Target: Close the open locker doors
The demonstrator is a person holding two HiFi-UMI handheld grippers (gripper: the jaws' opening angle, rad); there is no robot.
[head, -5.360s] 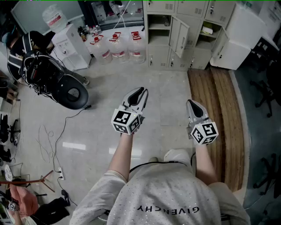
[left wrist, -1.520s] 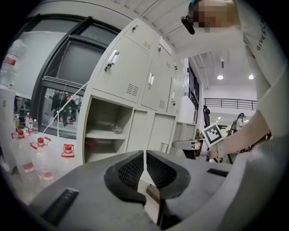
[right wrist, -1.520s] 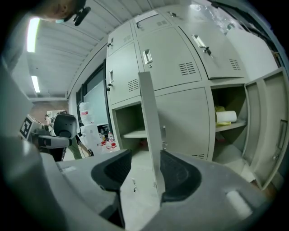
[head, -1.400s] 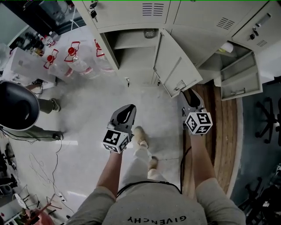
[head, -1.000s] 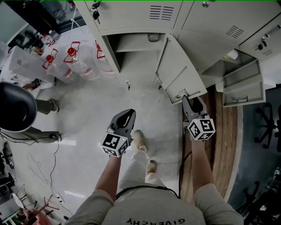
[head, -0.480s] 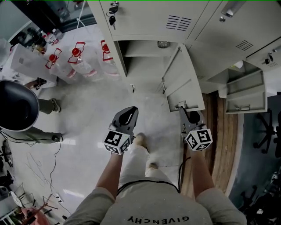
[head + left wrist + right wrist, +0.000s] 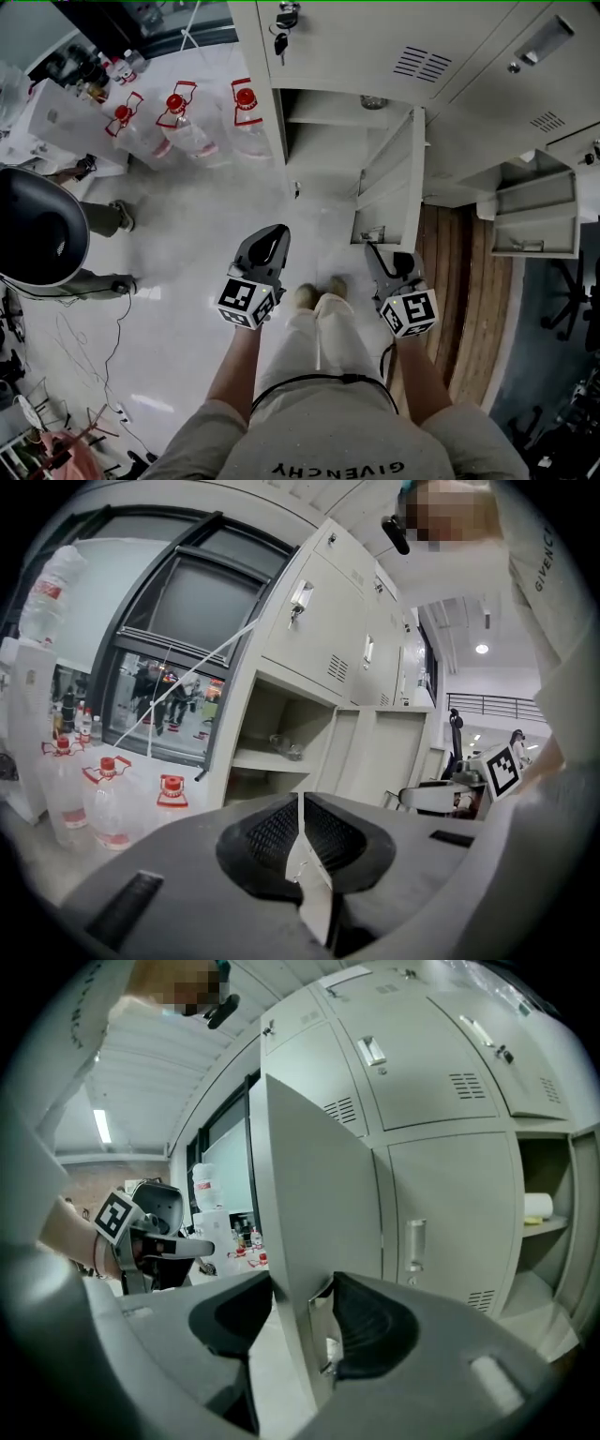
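The open beige locker door [image 7: 394, 178] stands out edge-on from its compartment [image 7: 328, 131], which holds a shelf and a small jar. My right gripper [image 7: 380, 255] is at the door's free edge near the latch. In the right gripper view the door [image 7: 309, 1194] runs between the jaws of that gripper [image 7: 298, 1288]. Its pads lie against both faces by the latch plate while the jaws are opening slightly. My left gripper [image 7: 270, 234] hangs in the air left of the door, shut and empty, its pads [image 7: 281, 832] meeting in a line. A second open locker [image 7: 534, 216] lies further right.
Several water bottles with red caps [image 7: 187, 122] stand on the floor to the left. A black round machine [image 7: 37, 225] sits at far left. Keys hang in an upper door [image 7: 281, 19]. A wooden floor strip [image 7: 455, 281] runs at right. The person's feet [image 7: 319, 295] are below the door.
The person has stepped closer to the lockers. The door has swung from wide open to nearly edge-on, with the right gripper following its free edge leftward. The left gripper has barely moved.
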